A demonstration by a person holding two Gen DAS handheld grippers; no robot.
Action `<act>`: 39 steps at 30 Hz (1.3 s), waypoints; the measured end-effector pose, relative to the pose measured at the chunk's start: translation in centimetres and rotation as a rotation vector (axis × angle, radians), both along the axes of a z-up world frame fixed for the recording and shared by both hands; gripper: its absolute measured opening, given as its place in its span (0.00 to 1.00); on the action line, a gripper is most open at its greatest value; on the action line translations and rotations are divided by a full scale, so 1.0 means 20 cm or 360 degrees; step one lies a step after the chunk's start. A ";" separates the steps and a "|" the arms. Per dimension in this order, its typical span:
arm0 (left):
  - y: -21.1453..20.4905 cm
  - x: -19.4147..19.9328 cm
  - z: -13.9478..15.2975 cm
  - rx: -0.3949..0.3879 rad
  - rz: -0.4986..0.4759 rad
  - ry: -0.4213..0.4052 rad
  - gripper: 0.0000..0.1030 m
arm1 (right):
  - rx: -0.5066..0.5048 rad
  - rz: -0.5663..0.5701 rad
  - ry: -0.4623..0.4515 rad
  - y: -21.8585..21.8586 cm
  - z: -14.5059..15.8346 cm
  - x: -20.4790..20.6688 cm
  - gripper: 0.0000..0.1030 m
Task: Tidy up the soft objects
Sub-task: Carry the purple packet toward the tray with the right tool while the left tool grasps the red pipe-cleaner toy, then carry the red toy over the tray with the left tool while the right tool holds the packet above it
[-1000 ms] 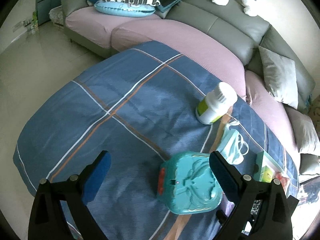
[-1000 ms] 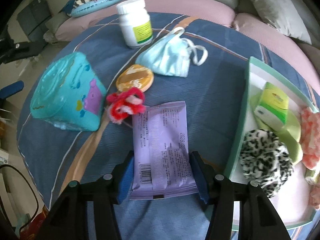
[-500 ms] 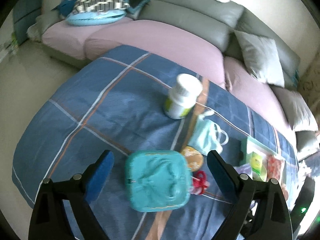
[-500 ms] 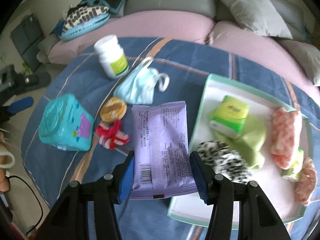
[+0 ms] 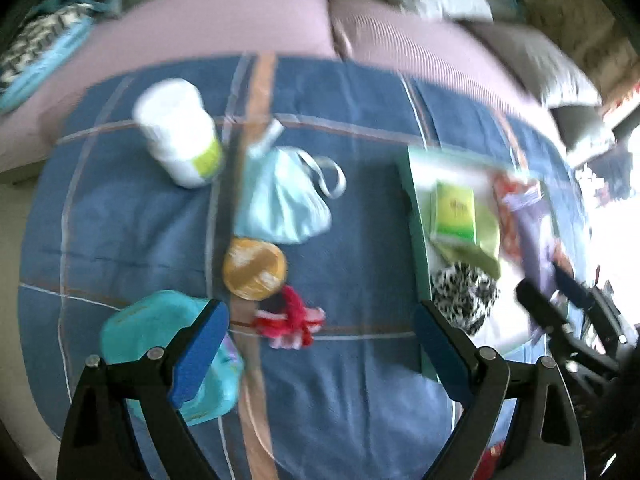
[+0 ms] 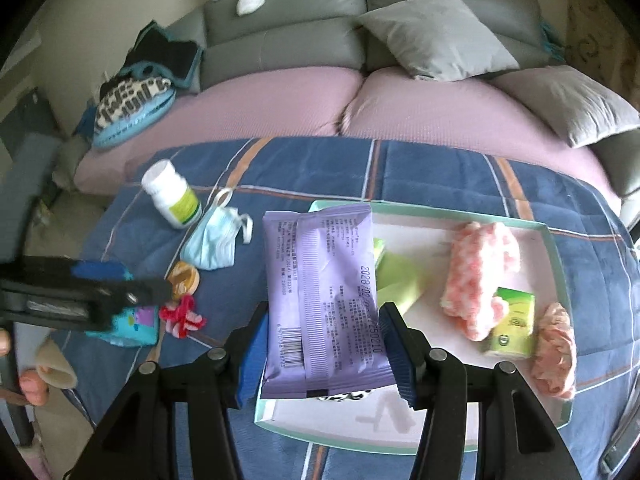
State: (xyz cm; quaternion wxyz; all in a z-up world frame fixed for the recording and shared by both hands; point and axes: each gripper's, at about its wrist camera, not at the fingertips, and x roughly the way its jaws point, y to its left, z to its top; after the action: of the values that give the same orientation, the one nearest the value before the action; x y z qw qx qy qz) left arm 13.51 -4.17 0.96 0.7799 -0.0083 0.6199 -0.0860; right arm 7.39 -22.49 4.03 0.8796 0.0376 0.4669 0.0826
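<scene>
My right gripper (image 6: 322, 344) is clamped on the purple pack (image 6: 324, 296), carried above the tray (image 6: 560, 360); next lower and release it there; left gripper (image 5: 320, 344) hangs apart near the red yarn bow (image 5: 292, 318).

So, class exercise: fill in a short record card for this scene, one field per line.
Surface: blue plaid cloth
Right tongs: shut on purple packet, held over tray
Left tongs: open, above red bow
In tray: pink sock, green box
On cloth: mask, white bottle, teal case
</scene>
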 end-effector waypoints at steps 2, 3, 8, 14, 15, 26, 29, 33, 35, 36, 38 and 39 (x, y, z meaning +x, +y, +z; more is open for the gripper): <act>-0.04 0.05 -0.05 0.0092 -0.0056 0.0095 0.78 | 0.0012 -0.0009 -0.0006 -0.03 0.01 0.00 0.55; -0.05 0.07 -0.07 0.0136 -0.0069 0.0139 0.78 | 0.0019 -0.0018 -0.0006 -0.04 0.01 0.00 0.55; -0.10 0.13 -0.20 0.0258 -0.0089 0.0317 0.76 | 0.0064 -0.0049 -0.0009 -0.09 0.02 0.00 0.55; -0.14 0.16 -0.33 0.0384 -0.0107 0.0465 0.69 | 0.0101 -0.0067 -0.0022 -0.13 0.03 -0.01 0.55; -0.15 0.17 -0.35 0.0398 -0.0110 0.0481 0.69 | 0.0105 -0.0070 -0.0023 -0.13 0.03 -0.01 0.55; -0.24 0.20 -0.44 0.0621 -0.0197 0.0489 0.53 | 0.0152 -0.0104 -0.0036 -0.17 0.05 -0.02 0.55; -0.27 0.17 -0.45 0.0654 -0.0236 0.0476 0.50 | 0.0159 -0.0109 -0.0037 -0.18 0.05 -0.02 0.55; -0.31 0.15 -0.44 0.0669 -0.0271 0.0437 0.50 | 0.0167 -0.0113 -0.0038 -0.19 0.05 -0.02 0.55; -0.32 0.12 -0.41 0.0630 -0.0256 0.0418 0.50 | 0.0172 -0.0120 -0.0043 -0.20 0.06 -0.02 0.55; -0.32 0.12 -0.38 0.0595 -0.0245 0.0402 0.50 | 0.0175 -0.0126 -0.0047 -0.21 0.06 -0.02 0.55; -0.33 0.12 -0.31 0.0546 -0.0238 0.0350 0.50 | 0.0182 -0.0141 -0.0056 -0.22 0.07 -0.03 0.55; -0.34 0.11 -0.27 0.0526 -0.0240 0.0317 0.50 | 0.0186 -0.0156 -0.0067 -0.24 0.08 -0.03 0.55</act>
State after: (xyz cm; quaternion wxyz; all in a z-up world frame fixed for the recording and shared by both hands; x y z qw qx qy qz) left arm 15.76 -10.91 -4.47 0.6968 0.1578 0.6986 -0.0400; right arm 6.77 -27.33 5.69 0.8886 0.1098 0.4403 0.0674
